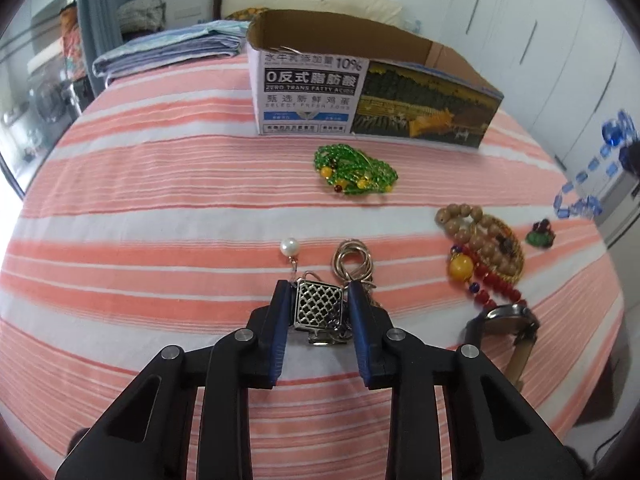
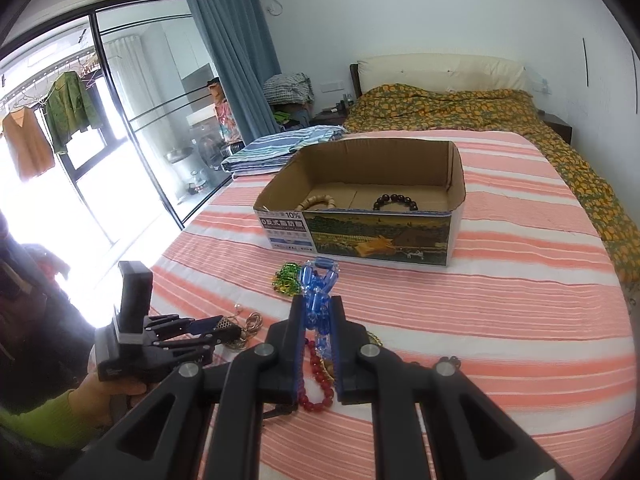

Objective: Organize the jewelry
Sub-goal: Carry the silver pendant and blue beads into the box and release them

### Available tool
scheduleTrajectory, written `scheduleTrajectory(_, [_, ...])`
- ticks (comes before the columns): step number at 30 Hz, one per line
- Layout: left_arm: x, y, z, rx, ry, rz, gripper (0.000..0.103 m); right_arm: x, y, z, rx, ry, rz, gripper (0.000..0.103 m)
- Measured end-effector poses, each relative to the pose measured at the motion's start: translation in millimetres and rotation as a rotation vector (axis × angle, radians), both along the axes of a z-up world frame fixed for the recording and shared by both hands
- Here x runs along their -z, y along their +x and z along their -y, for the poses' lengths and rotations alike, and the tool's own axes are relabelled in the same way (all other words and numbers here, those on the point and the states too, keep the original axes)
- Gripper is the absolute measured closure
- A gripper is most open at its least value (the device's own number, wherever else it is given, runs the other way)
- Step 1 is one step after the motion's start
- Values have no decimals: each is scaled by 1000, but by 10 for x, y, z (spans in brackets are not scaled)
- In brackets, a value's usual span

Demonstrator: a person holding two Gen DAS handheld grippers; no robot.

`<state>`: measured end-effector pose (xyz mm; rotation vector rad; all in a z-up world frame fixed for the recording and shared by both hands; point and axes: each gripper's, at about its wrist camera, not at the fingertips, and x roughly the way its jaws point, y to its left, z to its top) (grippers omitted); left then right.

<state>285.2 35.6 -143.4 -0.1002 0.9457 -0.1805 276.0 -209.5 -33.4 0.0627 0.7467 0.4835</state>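
My left gripper (image 1: 320,286) is open low over the striped bedspread, with a silver lattice pendant (image 1: 318,308) lying between its blue pads and narrow gaps on both sides. A pearl drop (image 1: 289,247) and gold chain rings (image 1: 352,258) lie just beyond it. My right gripper (image 2: 317,300) is shut on a string of blue beads (image 2: 320,280), lifted above the bed; the string also hangs at the right edge of the left wrist view (image 1: 580,200). The open cardboard box (image 2: 360,236) holds a beige bracelet (image 2: 318,202) and a dark bracelet (image 2: 396,202).
Green beads (image 1: 354,172) lie before the box. Wooden beads with a yellow bead (image 1: 480,240), red beads (image 2: 316,376), a watch (image 1: 508,320) and a small green charm (image 1: 542,234) lie to the right. Folded sheets (image 2: 280,144) sit behind the box. A green-sleeved hand (image 2: 100,396) holds the left gripper.
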Motion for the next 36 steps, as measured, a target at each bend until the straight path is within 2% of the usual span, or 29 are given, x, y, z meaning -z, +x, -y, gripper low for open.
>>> scheduleTrajectory(5, [-219, -53, -179, -35, -85, 31, 76, -76, -13, 28, -3, 11, 15, 92])
scheduleTrajectory(11, [-770, 1, -319, -34, -148, 105, 76, -212, 163, 57, -2, 29, 25, 92])
scheduleTrajectory(17, [-1409, 338, -384, -7, -151, 198, 75, -492, 539, 58, -2, 35, 52, 92])
scheduleTrajectory(22, [-1718, 792, -270, 12, -118, 249, 75, -654, 1030, -6, 8, 25, 63, 92])
scheduleTrajectory(28, [-1668, 1401, -17, 48, -114, 218, 75, -630, 1614, -95, 22, -38, 36, 92])
scheduleTrajectory(36, [-1183, 1982, 351, 95, -87, 111, 75, -167, 2154, -28, 85, -162, -82, 92])
